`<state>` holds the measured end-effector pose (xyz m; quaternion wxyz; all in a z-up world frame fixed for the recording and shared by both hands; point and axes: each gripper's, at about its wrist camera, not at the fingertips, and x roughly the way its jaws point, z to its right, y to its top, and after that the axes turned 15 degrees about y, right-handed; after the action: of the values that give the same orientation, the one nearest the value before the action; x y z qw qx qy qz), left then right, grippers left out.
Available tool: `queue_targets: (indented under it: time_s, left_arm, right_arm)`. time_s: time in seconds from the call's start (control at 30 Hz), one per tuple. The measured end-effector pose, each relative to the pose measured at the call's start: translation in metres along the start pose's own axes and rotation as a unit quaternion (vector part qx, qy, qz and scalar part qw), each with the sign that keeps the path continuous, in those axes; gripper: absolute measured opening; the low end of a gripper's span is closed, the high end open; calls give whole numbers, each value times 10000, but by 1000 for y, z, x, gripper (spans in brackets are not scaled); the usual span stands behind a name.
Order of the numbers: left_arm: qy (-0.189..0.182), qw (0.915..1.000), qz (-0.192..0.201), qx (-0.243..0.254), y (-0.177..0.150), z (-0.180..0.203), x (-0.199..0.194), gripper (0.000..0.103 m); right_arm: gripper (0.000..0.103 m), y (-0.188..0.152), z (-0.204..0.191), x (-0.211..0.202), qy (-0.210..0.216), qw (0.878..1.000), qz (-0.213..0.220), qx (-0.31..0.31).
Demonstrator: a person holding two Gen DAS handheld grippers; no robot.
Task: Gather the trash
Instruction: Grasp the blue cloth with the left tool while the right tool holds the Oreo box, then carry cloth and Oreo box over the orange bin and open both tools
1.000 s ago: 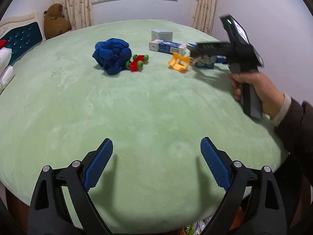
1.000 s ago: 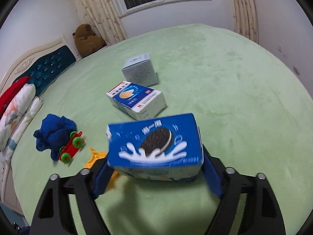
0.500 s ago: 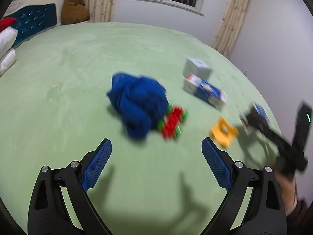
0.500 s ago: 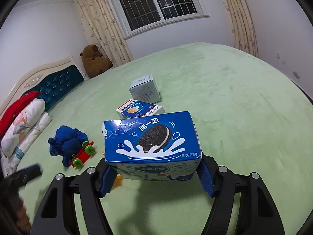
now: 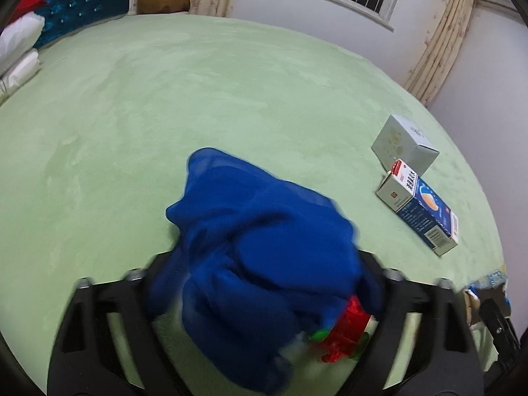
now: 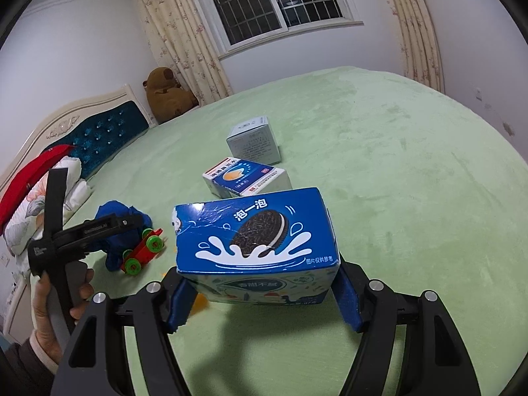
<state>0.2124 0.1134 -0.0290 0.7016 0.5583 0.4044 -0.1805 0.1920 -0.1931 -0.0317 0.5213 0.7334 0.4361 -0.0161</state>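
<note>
The right gripper [image 6: 264, 300] clamps the cookie box [image 6: 255, 237] – the left gripper [image 5: 264, 297], closing around blue cloth [image 5: 257, 257], must next pinch firmly.

Brown plush toy [image 6: 168, 97] beside teal headboard [image 6: 105, 138], barred window [image 6: 274, 0].

blue cloth [image 5: 264, 257]: blurred | hides left tool pads | pad contact unclear

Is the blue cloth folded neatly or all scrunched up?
Scrunched up. The blue cloth sits in a lumpy, rumpled heap on the green bed, with no flat folds.
</note>
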Motion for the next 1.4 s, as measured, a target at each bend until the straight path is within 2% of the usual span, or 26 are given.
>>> queue_targets:
  time_s: [0.1,0.27,0.43,0.57,0.8,0.93,1.0,1.2,1.4]
  left_arm:
    - [-25,9999,69,-83,0,-3,-3,69]
    - [-77,9995,320,-21,-2,-6,-24,67]
    - [-178,9965,793,186,-13,-11,-75,66]
    - [-351,9944,978,203,-29,-17,-115,66]
    - [-498,9931,984,386,-76,-13,-168,66]
    - [-488,9903,1133,633,-111,-10,-197,66]
    - [-687,9884,1164,697,-129,-12,-212,66]
    - [-1211,9805,1191,989,-182,-14,-243,67]
    - [-1291,9764,1064,1363,-235,-16,-264,67]
  right_arm:
    - [69,0,2,0,7,10000,8,49]
    - [69,1,-3,-2,16,9999,72,-79]
    - [69,3,-14,-12,24,9993,224,-299]
    - [69,3,-26,-24,37,9982,311,-515]
    - [69,-9,-42,-57,260,9975,256,-608]
    - [69,-31,-50,-82,522,9975,181,-431]
    - [69,-49,-55,-102,651,9972,212,-317]
    - [69,-92,-77,-151,511,9967,174,-605]
    - [69,-132,-84,-191,476,9968,-110,-632]
